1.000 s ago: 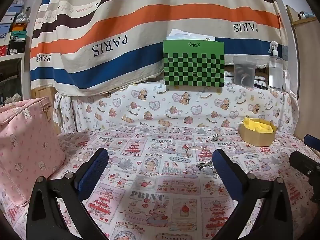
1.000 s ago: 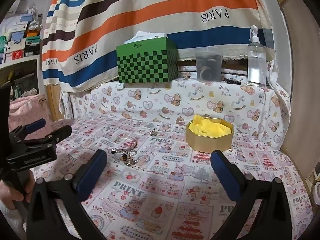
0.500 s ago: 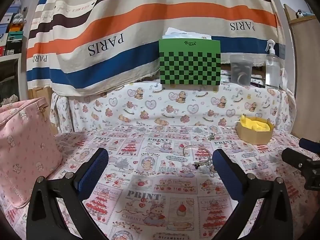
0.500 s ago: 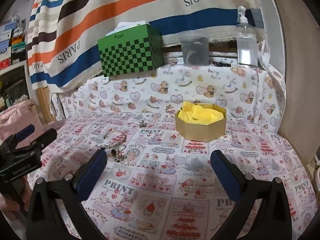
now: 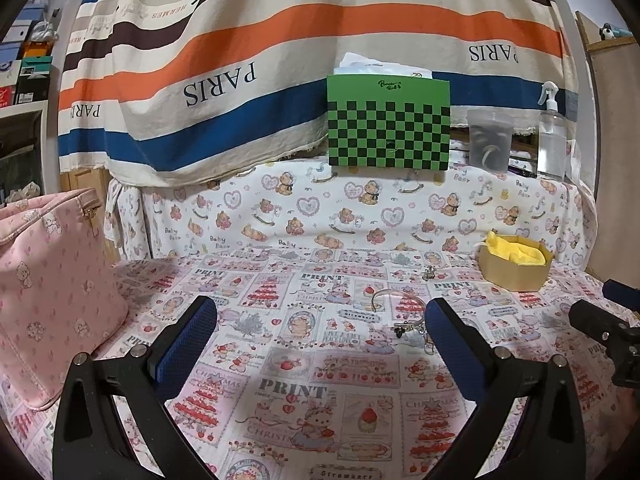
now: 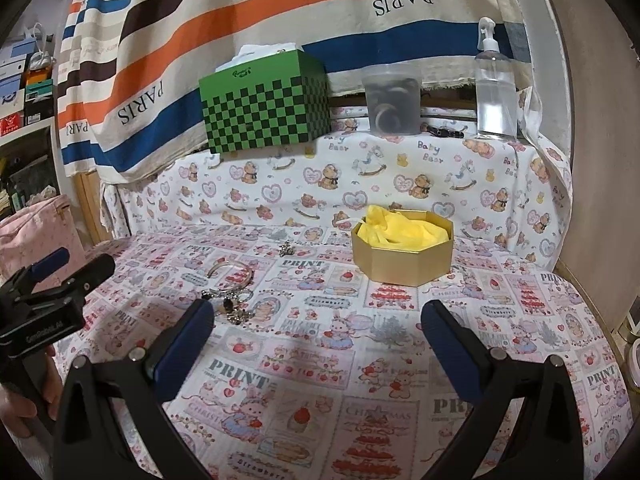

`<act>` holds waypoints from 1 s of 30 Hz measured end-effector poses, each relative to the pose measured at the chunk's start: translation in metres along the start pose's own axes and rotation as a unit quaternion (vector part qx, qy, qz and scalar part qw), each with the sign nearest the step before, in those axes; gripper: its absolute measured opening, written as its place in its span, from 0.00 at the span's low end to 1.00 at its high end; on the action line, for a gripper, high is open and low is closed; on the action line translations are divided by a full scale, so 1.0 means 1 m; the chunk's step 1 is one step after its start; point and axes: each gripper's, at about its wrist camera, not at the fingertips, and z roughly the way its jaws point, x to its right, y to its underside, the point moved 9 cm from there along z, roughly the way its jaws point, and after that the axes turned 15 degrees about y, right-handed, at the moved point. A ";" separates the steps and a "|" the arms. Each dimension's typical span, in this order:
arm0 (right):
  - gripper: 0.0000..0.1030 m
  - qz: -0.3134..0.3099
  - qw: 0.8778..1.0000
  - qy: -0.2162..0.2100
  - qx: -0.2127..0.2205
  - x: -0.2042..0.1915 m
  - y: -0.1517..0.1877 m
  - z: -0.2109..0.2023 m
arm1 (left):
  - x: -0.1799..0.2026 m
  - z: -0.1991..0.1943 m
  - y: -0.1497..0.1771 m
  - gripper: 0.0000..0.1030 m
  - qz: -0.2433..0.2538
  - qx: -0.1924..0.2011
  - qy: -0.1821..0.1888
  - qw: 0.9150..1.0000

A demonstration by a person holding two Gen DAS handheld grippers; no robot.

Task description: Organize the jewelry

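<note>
Striped "PARIS" fabric [image 5: 248,80] is hanging across the bkgd, w/ a bear-print cloth [image 6: 320,188] draping over the ledge below it and a Christmas-print tablecloth [image 5: 296,396] covering the work surface. Left gripper [image 5: 320,332] is hovering above the cloth w/ fingers spread wide, nothing between them. Silver bangle [image 5: 394,298] is lying ahead of it, slightly to the right, and a tangle of small jewelry pcs [image 5: 408,326] is sitting just beside the inner edge of its right finger; can't tell if touching. A small charm [image 5: 430,273] is lying further ahead, btwn bangle and the gold box [image 5: 514,276], which is sitting ahead-right, lined w/ yellow tissue. Pink bag [image 5: 52,292] is standing off to its left. Right gripper [image 6: 318,332] is also hovering w/ fingers wide apart, empty. From it, bangle [image 6: 232,274] and jewelry tangle [image 6: 234,308] are lying just ahead of the left finger, charm [image 6: 285,249] further ahead, gold box [image 6: 404,256] ahead and slightly right. On the ledge, green checkered box [image 6: 266,114], clear tub [image 6: 392,100] and spray bottle [image 6: 496,88] are sitting in a row. A hand [image 6: 24,396] is gripping the left tool's handle at far left.
</note>
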 end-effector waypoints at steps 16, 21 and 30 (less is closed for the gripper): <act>1.00 -0.009 0.999 0.038 0.009 0.002 -0.001 -0.001 | 0.002 -0.003 -0.001 1.00 0.003 0.001 0.000 1.000; 1.00 -0.010 0.999 0.036 0.002 0.003 0.001 0.002 | 0.003 -0.001 -0.002 1.00 0.004 -0.002 0.001 1.000; 1.00 -0.025 0.999 0.039 -0.003 -0.002 0.003 0.003 | 0.004 0.000 -0.001 1.00 0.004 -0.004 0.001 1.000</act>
